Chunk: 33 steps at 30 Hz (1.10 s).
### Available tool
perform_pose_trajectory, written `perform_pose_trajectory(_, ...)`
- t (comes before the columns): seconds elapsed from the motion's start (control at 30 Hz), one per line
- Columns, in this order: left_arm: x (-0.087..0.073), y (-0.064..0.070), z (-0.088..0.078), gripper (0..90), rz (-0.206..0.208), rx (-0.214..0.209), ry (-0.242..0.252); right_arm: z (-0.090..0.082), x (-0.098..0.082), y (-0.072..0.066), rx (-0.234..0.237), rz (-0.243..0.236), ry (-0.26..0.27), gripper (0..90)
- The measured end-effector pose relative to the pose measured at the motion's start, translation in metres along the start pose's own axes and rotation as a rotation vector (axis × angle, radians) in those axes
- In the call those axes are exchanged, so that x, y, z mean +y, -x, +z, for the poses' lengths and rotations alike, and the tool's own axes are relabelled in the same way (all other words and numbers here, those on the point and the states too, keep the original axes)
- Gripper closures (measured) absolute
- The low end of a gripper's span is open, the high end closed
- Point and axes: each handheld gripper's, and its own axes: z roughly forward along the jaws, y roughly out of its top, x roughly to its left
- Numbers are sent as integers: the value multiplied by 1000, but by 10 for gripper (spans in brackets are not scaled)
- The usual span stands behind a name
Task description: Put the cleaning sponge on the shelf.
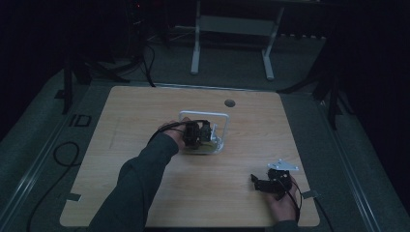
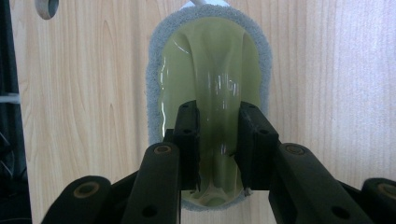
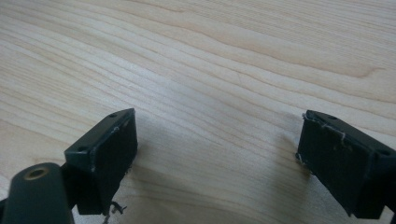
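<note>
Clamping my left gripper on the yellow-green scrubber's clear raised handle, just below the table's round hole; its embossed writing is unreadable. My right gripper rests apart, jaws wide, empty.

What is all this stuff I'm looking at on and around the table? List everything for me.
Scrubber pad: one, grey felt rim with a clear yellow-green grip, mid-table, pinched at its ridge.
White frame: one, white, standing behind the scrubber pad.
Table: one, light wood, with a round hole near the far edge.
Stand: one, white, on the floor beyond the table.
Cables: black, on the floor at left.
Left gripper: one, black, shut on the scrubber pad.
Right gripper: one, black, jaws open, over bare wood at the near right.
</note>
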Motion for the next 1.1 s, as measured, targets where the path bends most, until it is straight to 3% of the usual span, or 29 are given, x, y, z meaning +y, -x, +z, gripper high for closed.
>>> perform_pose_trajectory(0.3, 3, 0, 6, 717, 19, 20, -13, 0, 0, 0, 0, 0, 0, 116)
perform_pose_trajectory(1.1, 8, -6, 20, 713, 21, 39, -12, 0, 0, 0, 0, -2, -1, 116)
